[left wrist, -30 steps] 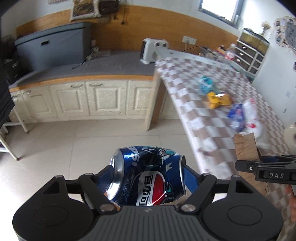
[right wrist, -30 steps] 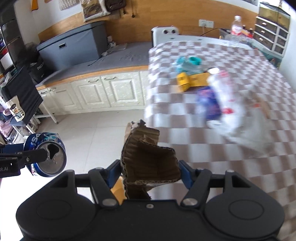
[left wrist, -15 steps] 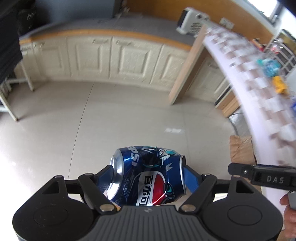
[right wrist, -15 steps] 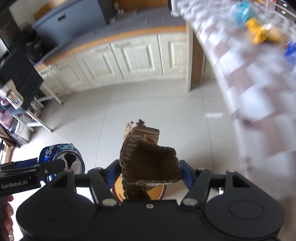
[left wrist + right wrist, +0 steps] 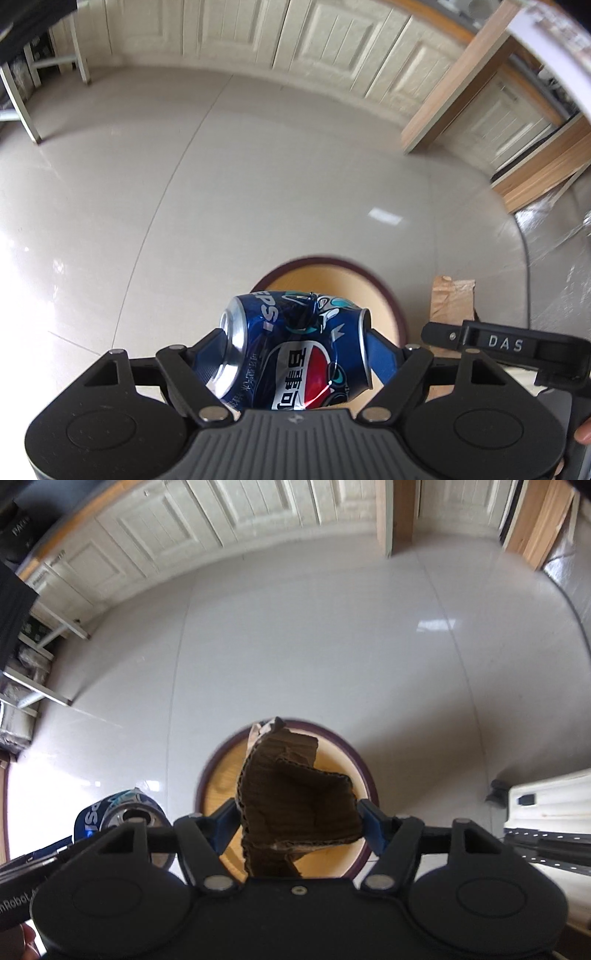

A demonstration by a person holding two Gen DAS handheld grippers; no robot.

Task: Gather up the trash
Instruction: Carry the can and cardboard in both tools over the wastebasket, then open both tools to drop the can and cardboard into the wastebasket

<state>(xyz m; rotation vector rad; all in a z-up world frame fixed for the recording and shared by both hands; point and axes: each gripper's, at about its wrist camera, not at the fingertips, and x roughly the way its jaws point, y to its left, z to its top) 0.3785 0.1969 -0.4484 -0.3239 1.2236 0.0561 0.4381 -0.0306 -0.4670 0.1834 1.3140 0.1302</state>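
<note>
The checkered table from a second ago is swapped for a round wooden dark-rimmed bin (image 5: 221,775) at 6 o'clock, so both drops look close: dented blue Pepsi can (image 5: 295,347) is clamped by the left gripper (image 5: 295,350), torn brown cardboard scrap (image 5: 299,805) is pinched by the right gripper (image 5: 297,819).

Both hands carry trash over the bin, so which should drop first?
Right: its cardboard piece hangs centred over the bin, while the left gripper's crushed can sits nearer the rim.

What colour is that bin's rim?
Dark maroon rim on the bin, yellowish inside; clearest in the right wrist view.
</note>
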